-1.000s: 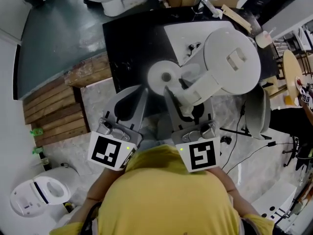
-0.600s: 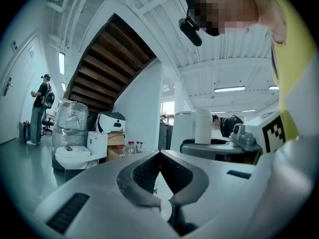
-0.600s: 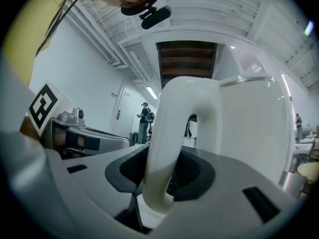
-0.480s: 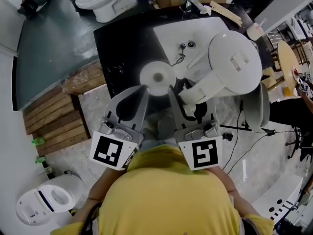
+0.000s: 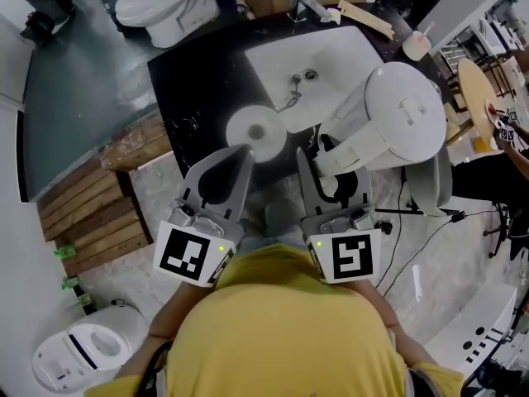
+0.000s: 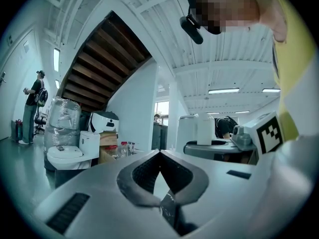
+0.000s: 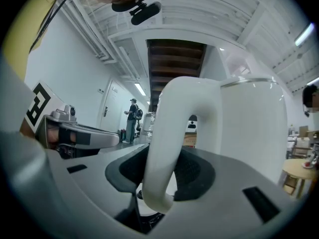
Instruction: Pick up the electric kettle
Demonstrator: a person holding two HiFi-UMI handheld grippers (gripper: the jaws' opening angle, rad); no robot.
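Observation:
The white electric kettle [image 5: 401, 118] hangs clear of the black counter [image 5: 190, 81], to the right of its round white base [image 5: 256, 131]. My right gripper [image 5: 335, 170] is shut on the kettle's curved handle [image 7: 169, 143]; in the right gripper view both dark pads press against it, and the kettle body [image 7: 251, 128] fills the right side. My left gripper [image 5: 240, 151] is level beside it, near the base. Its jaws are shut with the tips meeting [image 6: 159, 153], and nothing is between them.
A white sink basin [image 5: 331, 52] is set into the counter behind the base. A toilet [image 5: 165, 7] stands beyond the counter and another [image 5: 83, 350] at lower left. A wooden pallet [image 5: 91, 213] lies left. Cables [image 5: 413, 213] run over the floor at right, near a round table [image 5: 475, 98].
My right gripper has carried the kettle to the right, away from the round base. The left gripper shifted slightly and stays empty.

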